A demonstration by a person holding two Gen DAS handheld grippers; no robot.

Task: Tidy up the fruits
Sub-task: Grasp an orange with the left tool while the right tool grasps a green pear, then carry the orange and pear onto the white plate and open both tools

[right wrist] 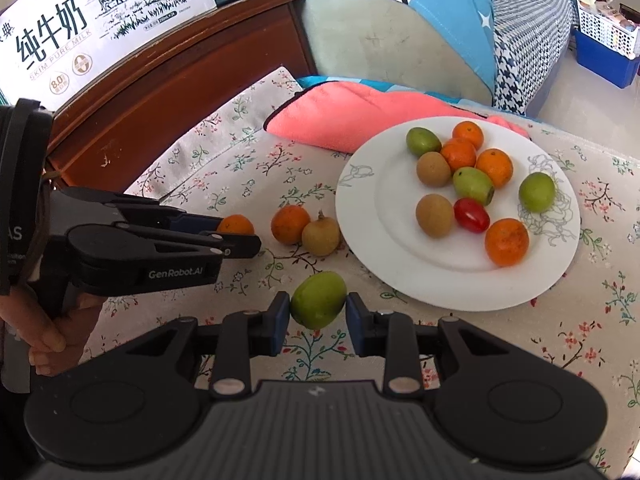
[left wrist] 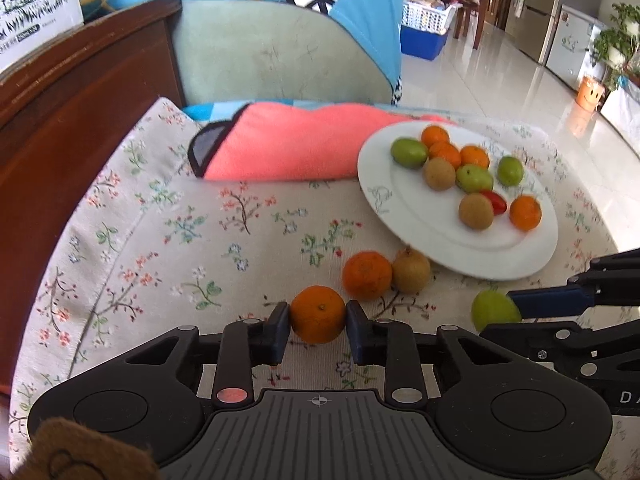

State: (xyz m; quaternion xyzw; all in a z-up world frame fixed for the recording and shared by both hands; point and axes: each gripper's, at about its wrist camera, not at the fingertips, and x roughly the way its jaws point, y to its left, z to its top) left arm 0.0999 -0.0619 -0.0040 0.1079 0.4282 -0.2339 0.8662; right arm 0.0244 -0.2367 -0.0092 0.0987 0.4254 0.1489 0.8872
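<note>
With the left gripper [left wrist: 318, 320] pinching a small round orange mandarin [left wrist: 318, 314] and the right gripper [right wrist: 318, 312] clamping a smooth green oval fruit [right wrist: 319, 299], either could slip and roll off the floral tablecloth [right wrist: 560, 340].

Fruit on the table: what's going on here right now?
A person holds a gripper in each hand. The left gripper is shut on an orange; the right gripper is shut on a green fruit. Ten fruits already sit on the plate. Another orange and a brown fruit lie on the tablecloth beside it.
</note>
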